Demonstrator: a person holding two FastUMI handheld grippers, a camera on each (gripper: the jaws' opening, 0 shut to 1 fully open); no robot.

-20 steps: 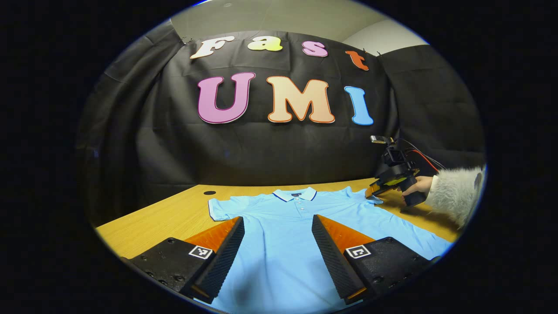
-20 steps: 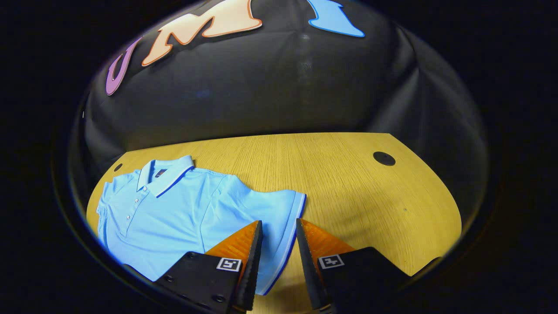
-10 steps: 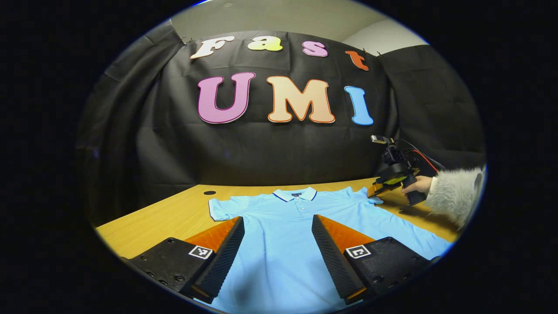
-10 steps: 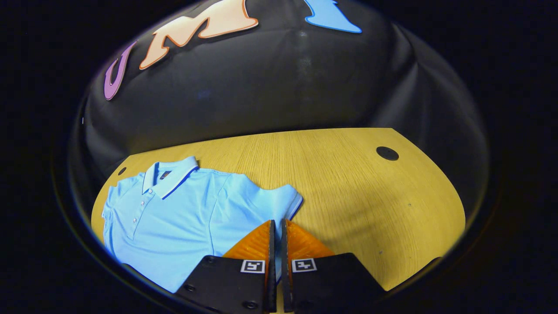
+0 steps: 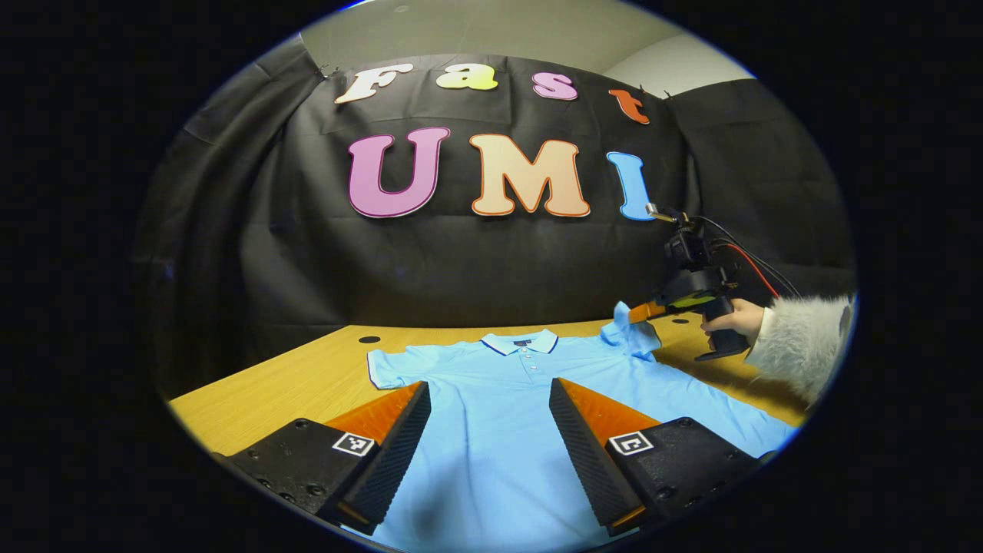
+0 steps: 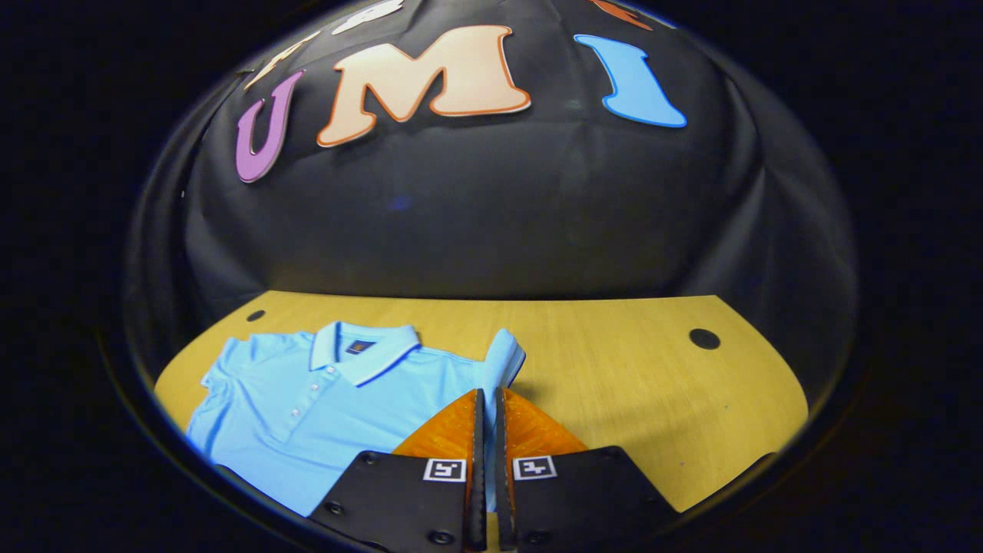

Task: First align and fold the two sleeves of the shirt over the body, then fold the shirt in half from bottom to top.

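Now first sleeve fold: right tool (image 6: 485, 399) clamps the shirt's (image 5: 491, 430) right sleeve (image 6: 503, 361); next, carry it across the body. Left tool (image 5: 489, 399) gapes, idle.

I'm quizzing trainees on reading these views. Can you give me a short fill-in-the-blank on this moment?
1. The right tongs are shut on the shirt's ____.
2. The left tongs hover over the shirt with their jaws ____.
3. The shirt lies on a ____ table.
4. The collar is on the shirt's ____ end, toward the wall.

Missing words: sleeve; open; wooden; far
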